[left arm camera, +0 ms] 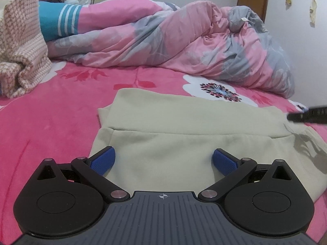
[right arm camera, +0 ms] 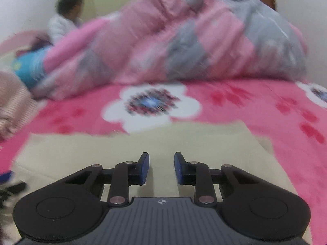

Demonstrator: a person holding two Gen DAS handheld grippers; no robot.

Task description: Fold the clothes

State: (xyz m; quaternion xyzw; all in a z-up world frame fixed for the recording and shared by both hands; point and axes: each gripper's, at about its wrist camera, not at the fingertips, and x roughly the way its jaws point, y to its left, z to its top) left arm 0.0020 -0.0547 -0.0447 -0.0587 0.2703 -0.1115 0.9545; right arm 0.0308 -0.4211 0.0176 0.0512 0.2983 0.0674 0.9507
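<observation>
Two grippers hover over the beige garment (left arm camera: 163,143) lying flat on the bed (left arm camera: 51,122): left gripper (left arm camera: 163,159) wide open, right gripper (right arm camera: 161,167) partly open, both empty. Pinch one hem layer squarely before lifting.

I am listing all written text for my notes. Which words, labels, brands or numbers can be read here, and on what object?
None can be read.
The white tag on the pink and grey quilt: too small to read.
The cream garment: no print visible.
</observation>
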